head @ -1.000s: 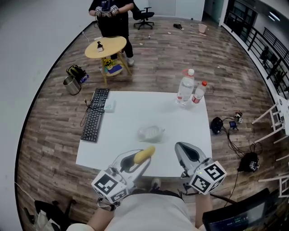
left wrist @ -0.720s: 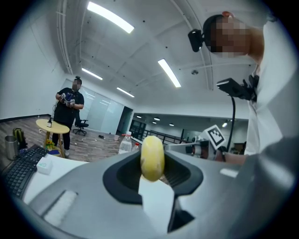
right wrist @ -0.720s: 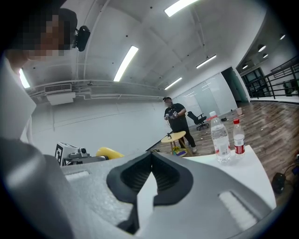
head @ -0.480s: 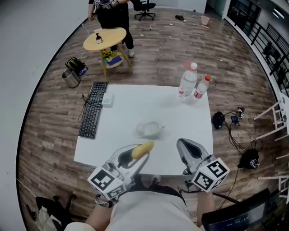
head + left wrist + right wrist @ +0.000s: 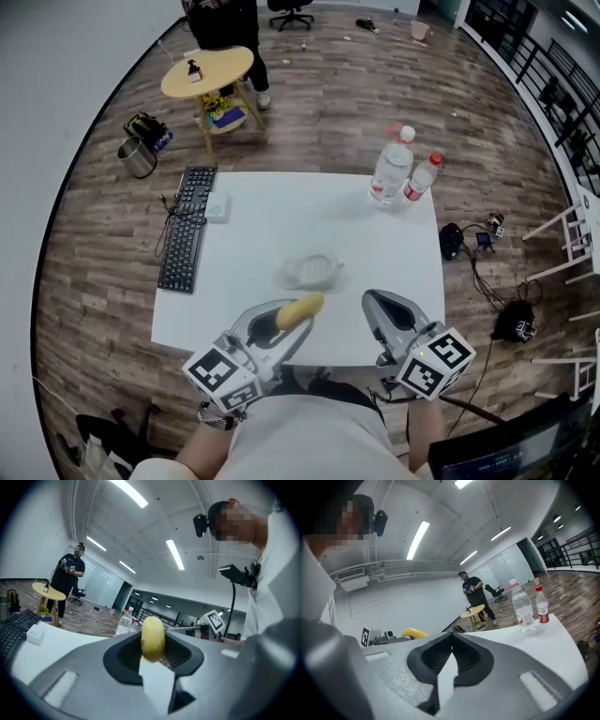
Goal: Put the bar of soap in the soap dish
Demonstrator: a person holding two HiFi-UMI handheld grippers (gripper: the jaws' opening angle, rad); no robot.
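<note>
The left gripper [image 5: 286,326] has edged its load a little forward from the near edge of the table [image 5: 262,220] since a second ago, and the round side table [image 5: 206,70] has slid toward the top of my head view. A keyboard [image 5: 183,230] lies along the table's left edge. The left gripper's jaws are clamped part-way closed on the bar of soap [image 5: 300,308], a smooth, glossy yellow oval whose long axis slants toward the far right corner. The clear soap dish [image 5: 310,272] sits just beyond the soap, toward the table's middle and apart from it, and looks empty to me. The right gripper [image 5: 377,307] hangs at the near edge, jaws pressed together on nothing. Two water bottles [image 5: 392,169] stand at the far right corner.
</note>
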